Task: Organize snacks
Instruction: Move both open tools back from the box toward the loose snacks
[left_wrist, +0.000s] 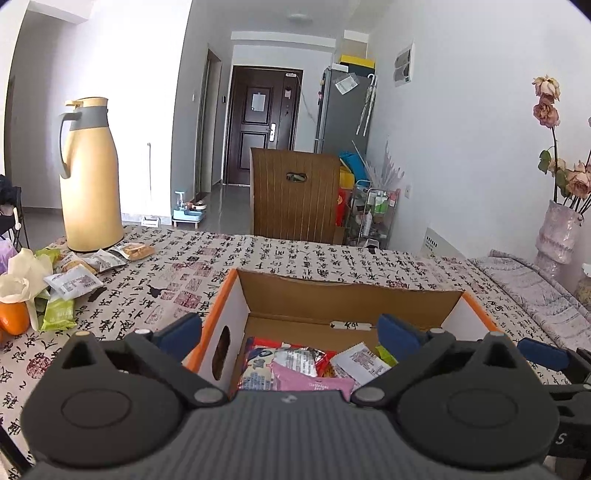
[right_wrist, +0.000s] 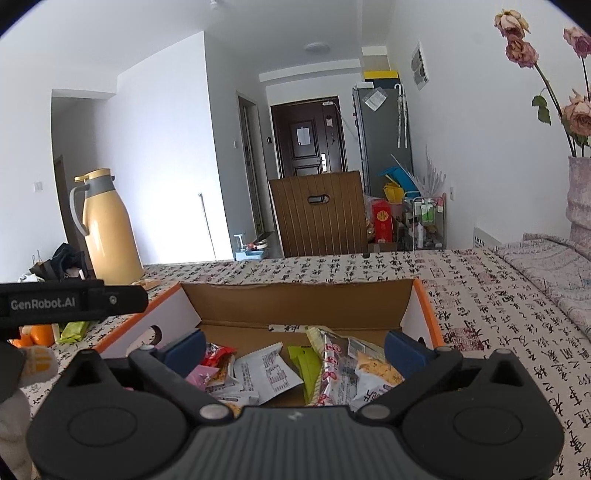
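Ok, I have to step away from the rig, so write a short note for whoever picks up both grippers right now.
Left gripper: open, empty, over the near end of the cardboard box.
Right gripper: open, empty, over the same box.
Done: a mixed pile of snack packets already lies in the box.
Left: loose packets on the tablecloth near the yellow thermos, left of the box. The green packet beside the orange fruit is nearest.

From my feed: yellow thermos jug (left_wrist: 90, 184) stood upright at far left of surface (left_wrist: 295, 254), which wore calligraphy-print cloth. Wooden chair back (left_wrist: 295, 197) sat behind far edge. Dark door (left_wrist: 260, 125) beyond, grey fridge (left_wrist: 341, 110) to its right. Vase of dried roses (left_wrist: 557, 232) stood at right.
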